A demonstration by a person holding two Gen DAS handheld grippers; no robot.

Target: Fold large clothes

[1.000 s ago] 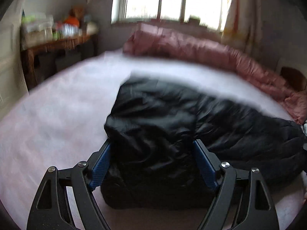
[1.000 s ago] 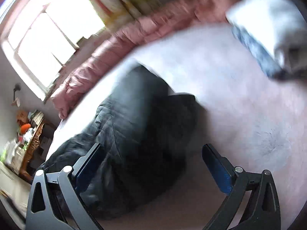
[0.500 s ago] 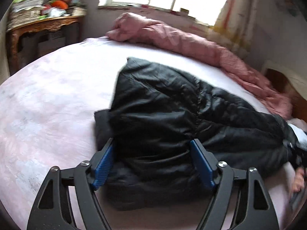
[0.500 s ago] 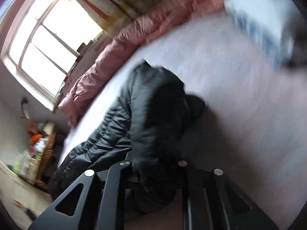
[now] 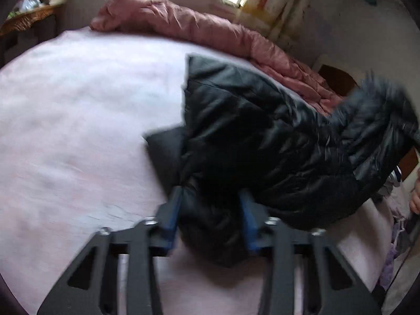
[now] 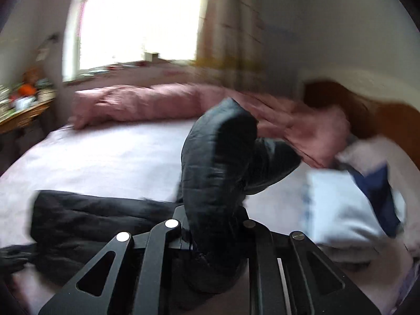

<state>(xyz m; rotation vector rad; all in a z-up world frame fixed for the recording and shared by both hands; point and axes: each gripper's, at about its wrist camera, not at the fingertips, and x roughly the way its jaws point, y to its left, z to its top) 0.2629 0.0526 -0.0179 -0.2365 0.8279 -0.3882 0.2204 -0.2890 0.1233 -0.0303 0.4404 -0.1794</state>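
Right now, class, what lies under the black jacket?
The black jacket rests on the pink bedsheet, which shows all around it. Anything beneath its bulk is covered and cannot be seen.

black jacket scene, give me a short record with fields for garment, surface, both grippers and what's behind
garment: black puffer jacket, partly lifted off the bed
surface: pink bed sheet
left gripper: jaws just closed, pinching a jacket edge
right gripper: shut on a jacket fold, raised above the sheet
behind: pink quilt under the window

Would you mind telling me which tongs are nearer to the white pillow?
Right. The right tongs, gripping the jacket, are beside the pillow; the left tongs grip its opposite end.
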